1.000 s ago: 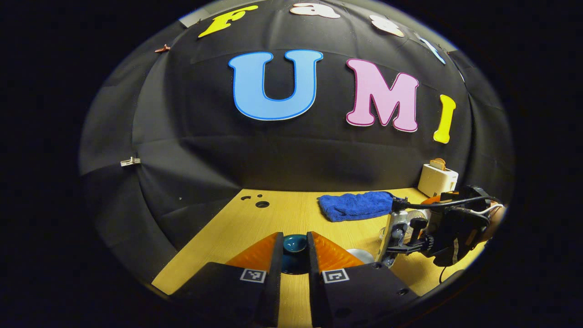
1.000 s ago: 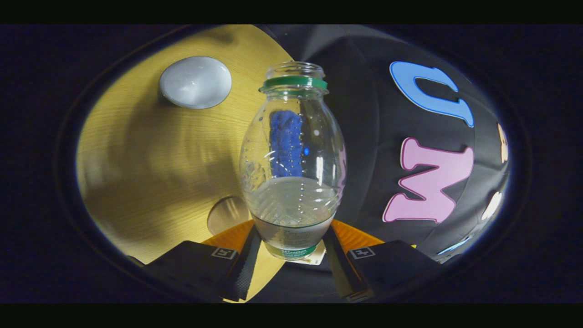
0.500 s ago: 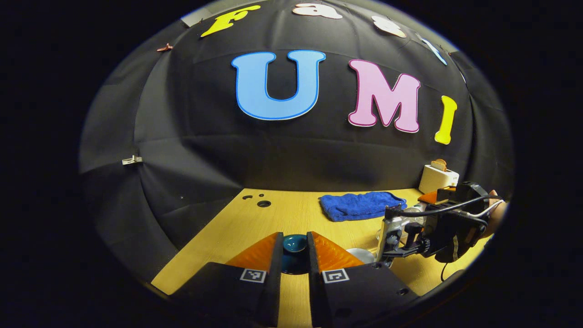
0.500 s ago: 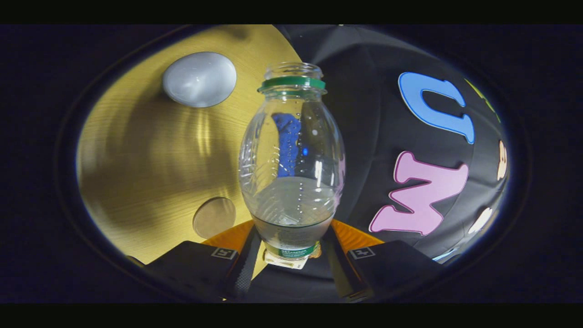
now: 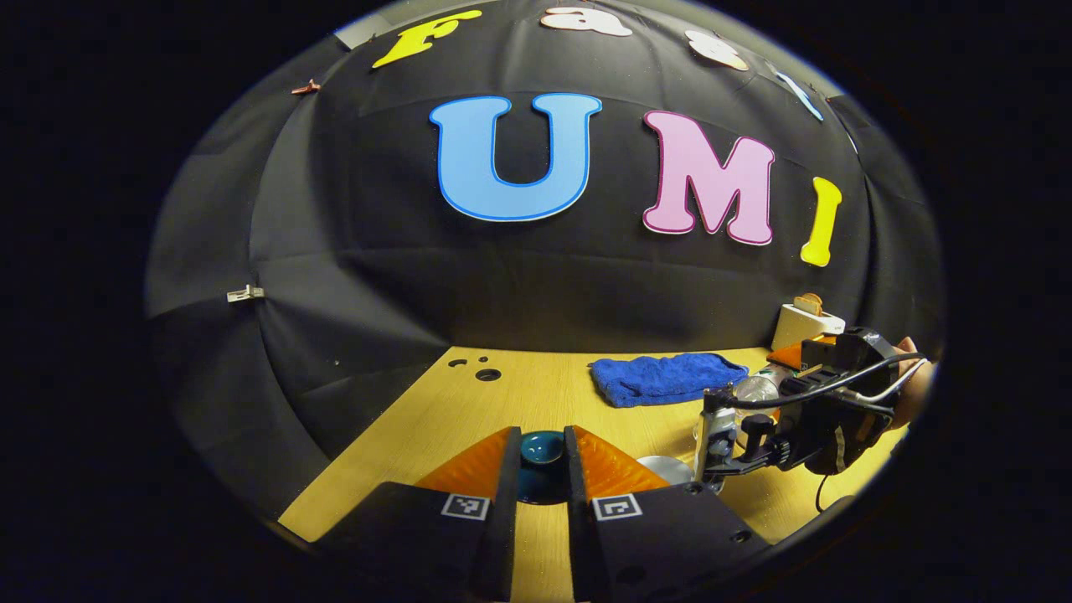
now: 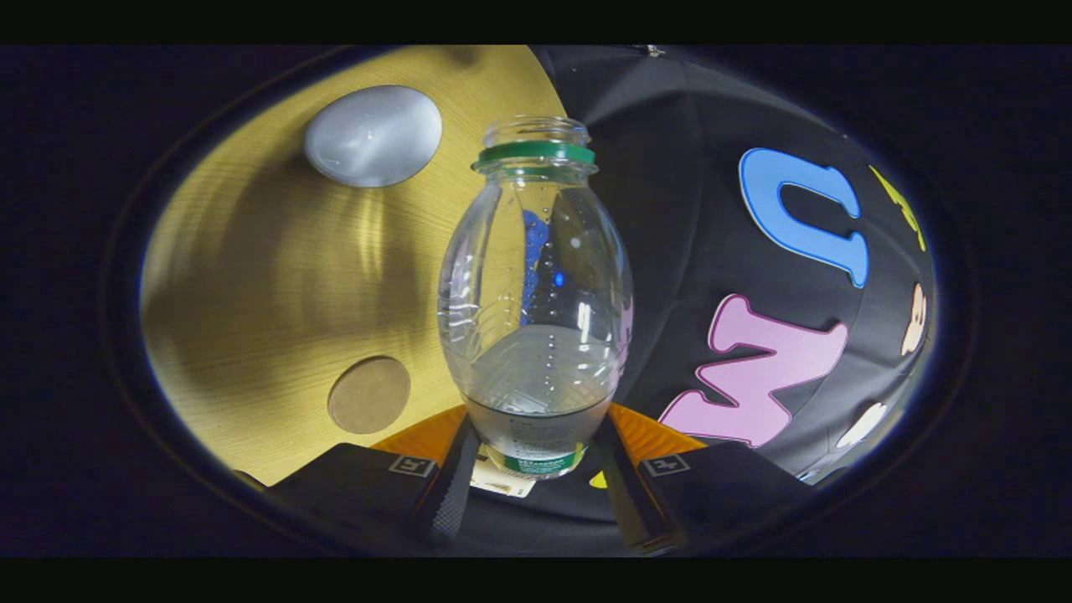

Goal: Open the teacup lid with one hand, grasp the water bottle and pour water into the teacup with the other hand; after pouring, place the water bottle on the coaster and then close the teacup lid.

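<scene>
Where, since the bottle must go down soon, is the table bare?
Bare table runs between its holes and the blue towel, and between the teacup and the coaster, itself bare. It is crowded around the toaster.

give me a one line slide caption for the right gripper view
Right gripper shut on an uncapped water bottle, part full, held over the wooden table with the round coaster and open white teacup beyond.

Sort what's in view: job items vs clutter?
Job:
- bottle, held in the right gripper, part full, cap off
- lid, held in the left gripper
- teacup, open, on the table
- coaster, bare

Clutter:
- blue towel, back of the table
- toaster, far right corner
</scene>
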